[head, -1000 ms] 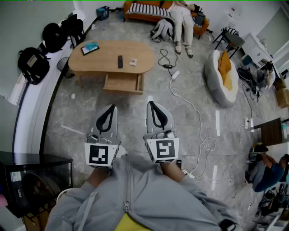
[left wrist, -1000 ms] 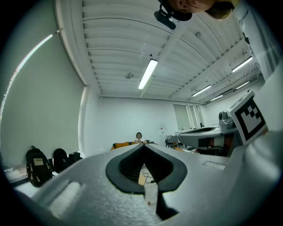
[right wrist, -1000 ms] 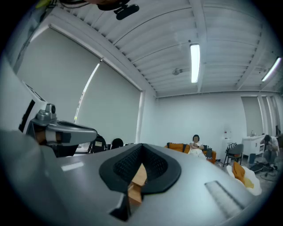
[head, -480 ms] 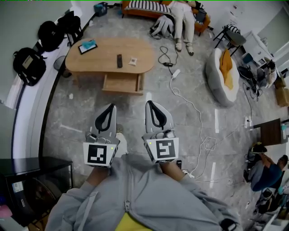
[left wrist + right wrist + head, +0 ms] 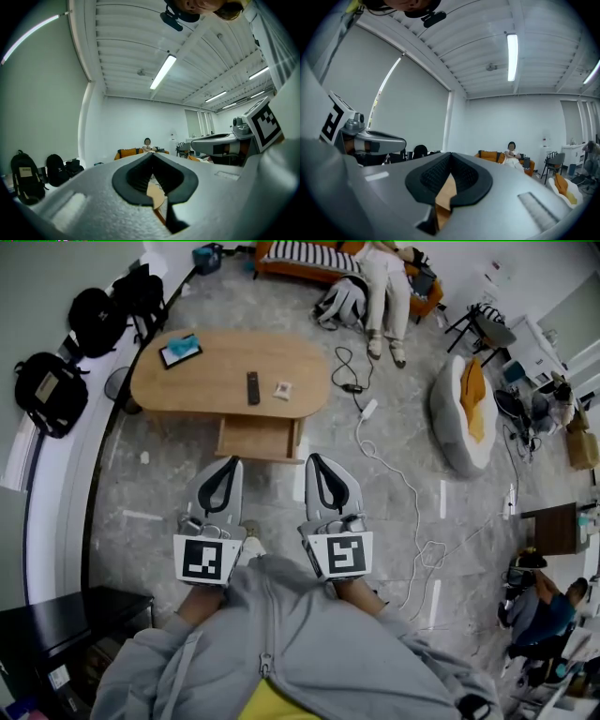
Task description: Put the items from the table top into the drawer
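A low oval wooden table [image 5: 216,381] stands ahead of me in the head view. On it lie a tablet [image 5: 180,351], a black remote [image 5: 252,387] and a small packet [image 5: 283,389]. Its drawer [image 5: 258,439] is pulled out toward me and looks empty. My left gripper [image 5: 230,462] and right gripper [image 5: 316,457] are held side by side, level, just short of the drawer, both shut with nothing in them. A sliver of the table shows through the closed left gripper [image 5: 151,157] and through the right gripper [image 5: 450,154] in their own views.
Black backpacks [image 5: 52,390] lean on the left wall. A white cable [image 5: 394,465] trails over the floor right of the table, near a beanbag [image 5: 464,413]. A person sits on the orange sofa [image 5: 291,254] behind. A black cabinet [image 5: 66,634] stands at lower left.
Both grippers have travelled forward together toward the table; the table and open drawer now sit closer to the fingertips. Both stay shut.
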Demonstrator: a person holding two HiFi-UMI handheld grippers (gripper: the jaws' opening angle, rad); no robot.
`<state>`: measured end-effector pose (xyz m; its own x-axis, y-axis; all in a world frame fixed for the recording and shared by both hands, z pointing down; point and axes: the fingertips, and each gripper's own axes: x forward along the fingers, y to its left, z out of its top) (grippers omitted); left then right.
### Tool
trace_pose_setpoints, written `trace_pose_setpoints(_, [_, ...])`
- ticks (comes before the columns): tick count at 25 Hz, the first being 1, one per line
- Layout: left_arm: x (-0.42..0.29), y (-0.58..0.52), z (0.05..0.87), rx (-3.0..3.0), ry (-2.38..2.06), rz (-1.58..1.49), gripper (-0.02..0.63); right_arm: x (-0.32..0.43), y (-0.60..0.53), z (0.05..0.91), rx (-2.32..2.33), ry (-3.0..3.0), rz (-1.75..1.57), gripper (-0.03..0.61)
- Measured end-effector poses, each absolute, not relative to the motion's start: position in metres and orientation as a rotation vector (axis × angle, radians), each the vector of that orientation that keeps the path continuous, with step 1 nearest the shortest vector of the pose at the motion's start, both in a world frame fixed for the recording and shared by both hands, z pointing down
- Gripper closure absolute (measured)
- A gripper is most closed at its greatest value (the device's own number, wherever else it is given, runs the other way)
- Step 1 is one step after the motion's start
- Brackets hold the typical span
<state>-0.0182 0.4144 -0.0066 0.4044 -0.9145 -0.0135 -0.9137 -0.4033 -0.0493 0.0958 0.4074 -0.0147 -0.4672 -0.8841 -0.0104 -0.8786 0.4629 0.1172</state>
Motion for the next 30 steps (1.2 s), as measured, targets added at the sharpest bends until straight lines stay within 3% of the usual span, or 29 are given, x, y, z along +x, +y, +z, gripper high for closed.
trace_pose_setpoints(16, [-0.070,0.296,0.021,-2.705,1.649,-0.033,0.612,0.051,0.294,0.007,1.653,-2.546,-0.089,0.578])
trace_pose_setpoints(30, [-0.066,0.172,0.036,-2.687,1.693,-0.054,0.612,0.049,0.163,0.034,1.564,-2.587,-0.036,0.574])
